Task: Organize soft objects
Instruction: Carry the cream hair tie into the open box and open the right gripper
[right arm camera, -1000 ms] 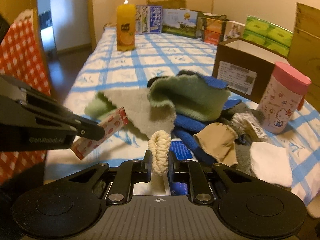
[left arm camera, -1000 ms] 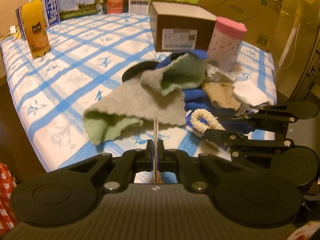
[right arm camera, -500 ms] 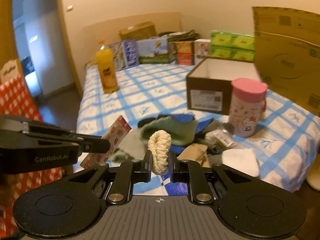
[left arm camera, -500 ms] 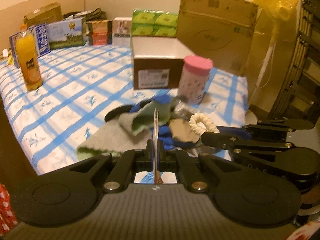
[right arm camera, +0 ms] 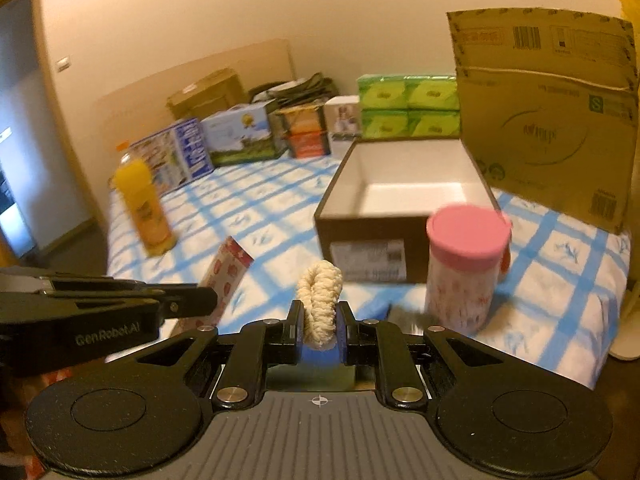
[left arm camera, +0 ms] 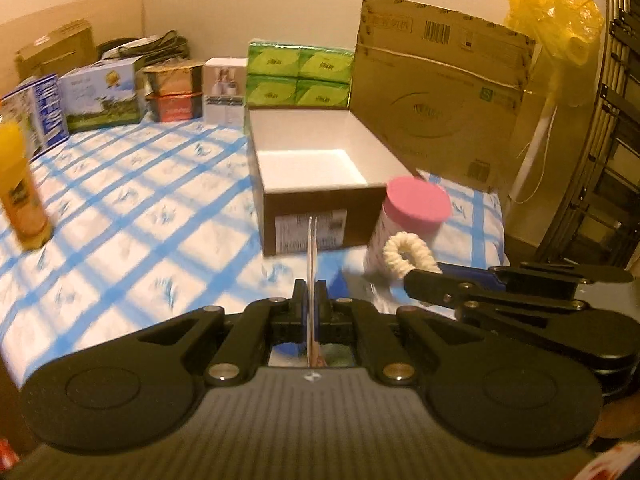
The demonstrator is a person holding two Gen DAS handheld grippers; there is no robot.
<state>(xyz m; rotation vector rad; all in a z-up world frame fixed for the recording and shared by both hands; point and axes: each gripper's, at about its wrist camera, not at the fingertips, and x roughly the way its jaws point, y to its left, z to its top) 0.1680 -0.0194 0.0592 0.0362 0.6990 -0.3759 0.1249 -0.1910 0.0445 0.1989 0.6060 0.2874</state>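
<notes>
Right gripper: jaws nipped on cream knitted fabric scrunchie; light, squashy, best held mid-loop. Left gripper: clamped on thin red-patterned flat packet; flimsy.

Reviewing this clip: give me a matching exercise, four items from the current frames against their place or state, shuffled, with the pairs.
Items:
1. cream scrunchie
2. flat red-patterned packet
3. brown box
4. pink-lidded jar

States:
A. open, inside looks empty
B. clamped in the right gripper
C. standing on the bed beside the box
D. clamped in the left gripper

Pairs: 1-B, 2-D, 3-A, 4-C
</notes>
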